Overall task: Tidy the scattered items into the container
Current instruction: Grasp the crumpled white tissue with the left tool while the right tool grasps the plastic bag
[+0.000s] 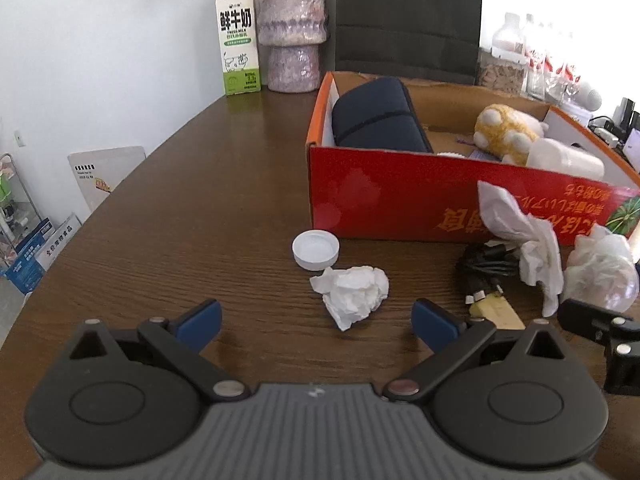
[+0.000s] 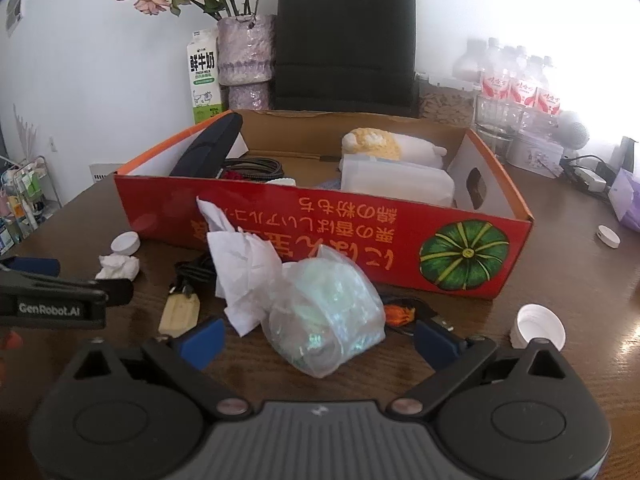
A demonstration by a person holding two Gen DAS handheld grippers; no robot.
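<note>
Left wrist view: left gripper (image 1: 316, 326) spread, empty; crumpled tissue (image 1: 352, 295) dead ahead on table (image 1: 180, 220), nearer this hand. Right gripper (image 2: 318, 340) spread wide, plastic bag (image 2: 328, 316) between fingers, contact unclear. Red box (image 1: 392, 196) beyond.

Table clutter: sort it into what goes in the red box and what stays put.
For the job:
red box
crumpled tissue
white cap
plastic bag
loose paper
black cable
second white cap

Just lying about:
milk carton
vase
black paper bag
water bottles
</note>
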